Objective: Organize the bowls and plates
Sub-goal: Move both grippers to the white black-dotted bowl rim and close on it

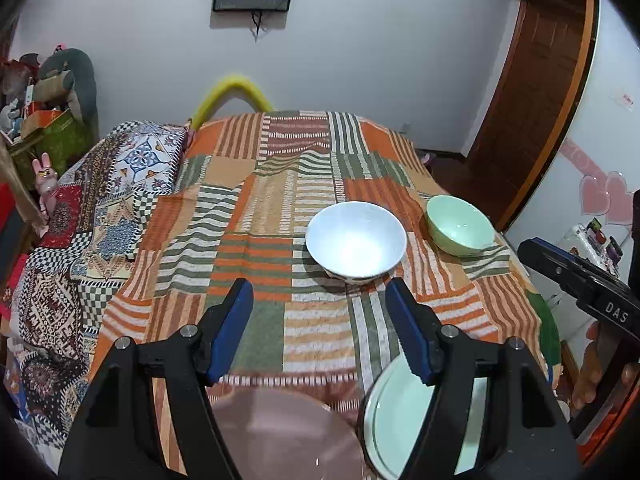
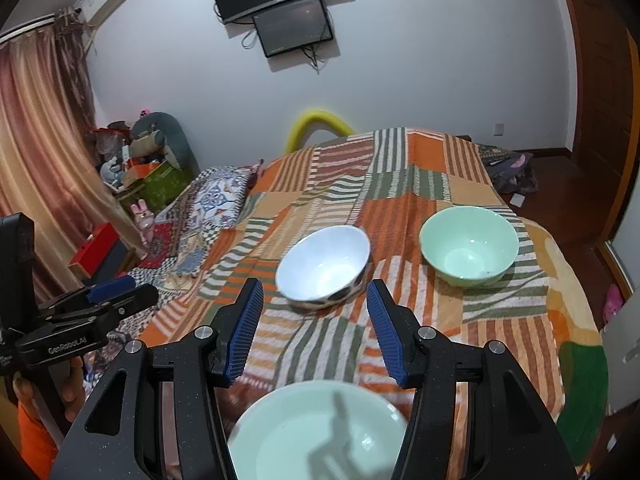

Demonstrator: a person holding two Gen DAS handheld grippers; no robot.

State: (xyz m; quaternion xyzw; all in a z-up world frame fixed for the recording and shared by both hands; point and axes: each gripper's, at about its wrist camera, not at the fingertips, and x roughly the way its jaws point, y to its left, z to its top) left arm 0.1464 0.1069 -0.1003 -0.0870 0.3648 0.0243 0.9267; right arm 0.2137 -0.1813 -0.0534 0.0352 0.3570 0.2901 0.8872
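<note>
A: Nearest the left tongs, what lies on the bed?

B: A pink plate under them and a mint-green plate just beside it on the striped patchwork blanket. Those tongs are released, grasping nothing.

A: And the right tongs?

B: Also spread apart, above the mint-green plate.

A: Farther out?

B: 2 upright bowls: a white bowl mid-bed, then a mint-green bowl near it toward the bed's right edge.
</note>
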